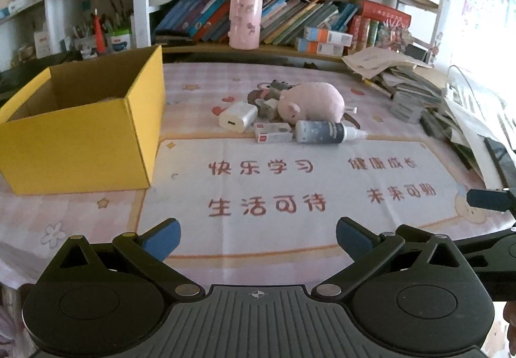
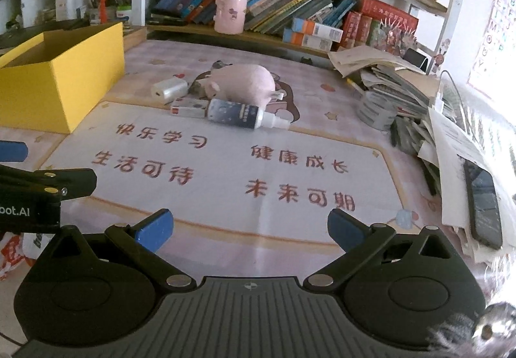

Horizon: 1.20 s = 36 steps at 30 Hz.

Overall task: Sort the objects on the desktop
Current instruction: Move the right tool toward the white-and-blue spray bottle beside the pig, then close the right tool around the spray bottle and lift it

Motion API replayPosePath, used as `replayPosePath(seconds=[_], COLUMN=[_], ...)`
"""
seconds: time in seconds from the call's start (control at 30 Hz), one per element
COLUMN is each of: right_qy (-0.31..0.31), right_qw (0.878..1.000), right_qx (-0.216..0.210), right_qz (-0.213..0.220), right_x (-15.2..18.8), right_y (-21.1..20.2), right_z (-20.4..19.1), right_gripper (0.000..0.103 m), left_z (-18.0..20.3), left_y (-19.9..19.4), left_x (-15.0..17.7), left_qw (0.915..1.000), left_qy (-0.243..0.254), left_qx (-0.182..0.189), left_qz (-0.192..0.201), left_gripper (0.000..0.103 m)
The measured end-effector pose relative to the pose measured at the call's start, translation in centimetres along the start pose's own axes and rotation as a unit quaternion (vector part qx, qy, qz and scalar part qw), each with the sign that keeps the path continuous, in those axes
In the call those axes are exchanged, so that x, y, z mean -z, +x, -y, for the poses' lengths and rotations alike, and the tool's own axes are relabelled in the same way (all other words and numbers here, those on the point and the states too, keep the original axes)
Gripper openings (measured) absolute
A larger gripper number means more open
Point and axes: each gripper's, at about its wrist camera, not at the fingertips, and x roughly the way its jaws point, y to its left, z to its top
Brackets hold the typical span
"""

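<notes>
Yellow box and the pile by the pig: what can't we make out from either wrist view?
- Yellow box floor: hidden by its own front wall in both views; contents unknown.
- Grey items behind the pink plush pig: covered by it and the white charger; unidentifiable.
- Small white box label: too small and blurred.
- Spray bottle print: unreadable.
- Phone, right wrist view: partly under papers.

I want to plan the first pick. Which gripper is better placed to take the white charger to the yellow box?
Left, probably. The left gripper is open and empty, and the white charger lies on the pile's side toward the yellow box, on its left.
</notes>
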Motion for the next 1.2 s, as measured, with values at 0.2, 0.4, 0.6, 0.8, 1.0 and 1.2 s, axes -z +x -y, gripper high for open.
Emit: replayPosePath(seconds=[0.2, 0.4, 0.6, 0.8, 1.0, 1.2], right_qy=[0.004, -0.005, -0.022, -0.084, -0.153, -0.221], right_qw=[1.0, 0.999, 0.996, 0.989, 0.974, 0.951], right_qx=[-0.018, -0.043, -0.084, -0.115, -0.159, -0.213], right_qz=[-0.002, 0.004, 0.021, 0.034, 0.048, 0.047], right_x=[-1.5, -3.0, -4.4, -6.1, -8.7, -10.7], right_y=[2.1, 4.0, 5.8, 8.5, 11.7, 14.7], right_z=[1.9, 3.2, 4.6, 5.1, 5.5, 5.0], right_gripper=[0.102, 0.102, 0.101, 0.085, 0.054, 0.044], left_z=[1.1, 1.9, 2.3, 2.9, 3.3, 3.5], left_y=[1.5, 2.8, 3.9, 4.7, 5.4, 5.9], left_x=[-1.4, -3.1, -4.6, -5.8, -6.7, -7.2], left_qw=[0.9998, 0.9991, 0.9974, 0.9965, 0.9958, 0.9954], left_qy=[-0.003, -0.01, -0.027, -0.026, -0.023, -0.024], left_qx=[-0.021, -0.042, -0.066, -0.079, -0.088, -0.092], left_qz=[-0.007, -0.003, 0.005, 0.008, 0.007, 0.001], left_gripper=[0.103, 0.103, 0.103, 0.103, 0.103, 0.103])
